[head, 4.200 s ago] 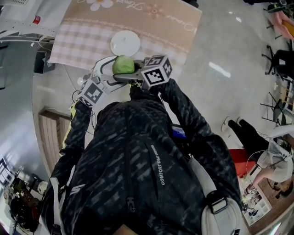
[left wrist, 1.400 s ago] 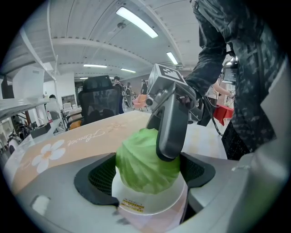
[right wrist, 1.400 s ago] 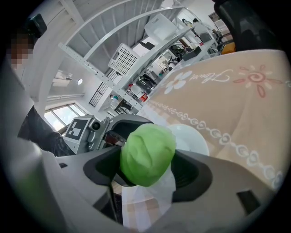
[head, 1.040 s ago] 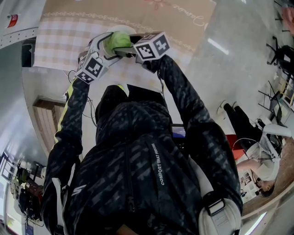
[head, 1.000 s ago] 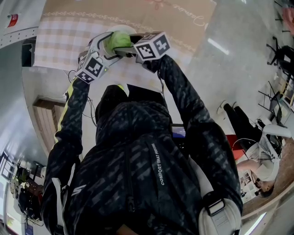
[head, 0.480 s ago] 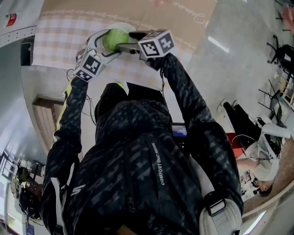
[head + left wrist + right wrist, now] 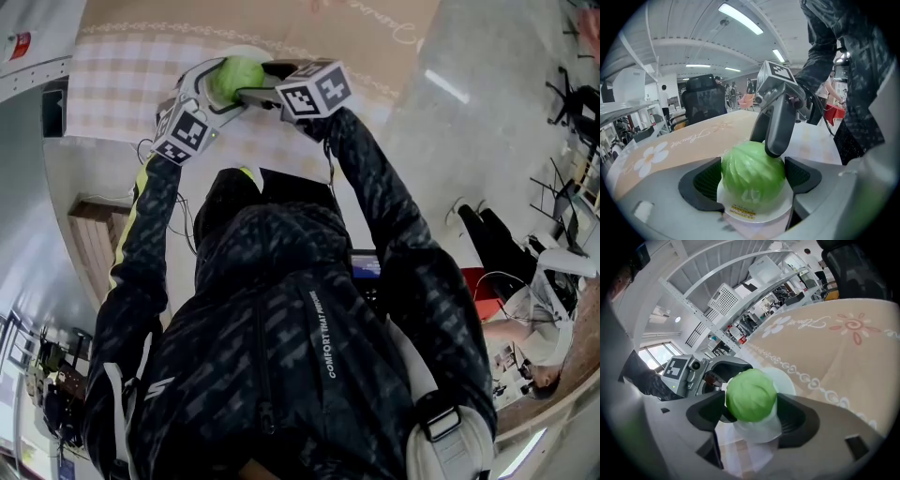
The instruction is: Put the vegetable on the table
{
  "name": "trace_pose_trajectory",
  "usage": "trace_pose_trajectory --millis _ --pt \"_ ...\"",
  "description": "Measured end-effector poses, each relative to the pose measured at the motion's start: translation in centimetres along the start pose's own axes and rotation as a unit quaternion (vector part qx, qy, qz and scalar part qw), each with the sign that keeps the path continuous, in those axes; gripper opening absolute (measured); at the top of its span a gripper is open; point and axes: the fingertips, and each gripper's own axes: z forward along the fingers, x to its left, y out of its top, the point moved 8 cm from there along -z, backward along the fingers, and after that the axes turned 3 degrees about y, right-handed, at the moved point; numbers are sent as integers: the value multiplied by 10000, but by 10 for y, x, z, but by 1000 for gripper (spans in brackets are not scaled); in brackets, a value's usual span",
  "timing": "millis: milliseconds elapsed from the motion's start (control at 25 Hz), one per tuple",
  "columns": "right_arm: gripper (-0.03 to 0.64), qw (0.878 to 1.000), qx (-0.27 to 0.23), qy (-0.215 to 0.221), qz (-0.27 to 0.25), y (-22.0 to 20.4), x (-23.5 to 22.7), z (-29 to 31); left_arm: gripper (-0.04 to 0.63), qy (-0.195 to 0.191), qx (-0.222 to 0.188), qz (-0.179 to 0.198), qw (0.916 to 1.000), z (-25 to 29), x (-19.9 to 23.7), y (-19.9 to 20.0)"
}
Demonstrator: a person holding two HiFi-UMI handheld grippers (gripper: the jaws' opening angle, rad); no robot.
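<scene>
A round green cabbage with a white wrapped base is held between both grippers just over a white plate on the checked tablecloth. My left gripper comes in from the left, its dark pads pressed on the cabbage's two sides. My right gripper comes in from the right and is also shut on the cabbage. In the left gripper view one jaw of the right gripper lies across the cabbage's top. The plate shows behind it.
The tablecloth has a beige band with flower prints at the far side. A slatted wooden bench stands to the left on the glossy floor. A seated person and chairs are at the far right. A black office chair stands beyond the table.
Since 4.2 s ago both grippers have carried the cabbage forward to over the plate. In the last second they shifted only slightly, and the grip is unchanged.
</scene>
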Motion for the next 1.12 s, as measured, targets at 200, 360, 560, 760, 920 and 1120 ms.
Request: trace_pose_trajectory --millis 200,360,560,760,920,1120 --pt "333 10000 -46 -60 9 1 -2 -2 414 30 -2 -42 10000 2 -1 1" --pt "333 9999 -51 -100 11 0 -2 -2 417 73 -13 -8 10000 3 -3 0" --pt "334 9999 -58 -96 -8 0 1 -3 419 117 8 79 9999 3 -5 -1" --pt "337 9999 -111 -115 30 -3 0 -6 419 219 -67 58 9997 4 -7 -3" --pt "340 9997 -156 -175 15 -3 0 -12 423 311 -50 -64 9995 3 -8 -5" --pt "347 9993 -228 -272 -87 2 2 -19 423 442 -6 -136 9989 -2 -4 -4"
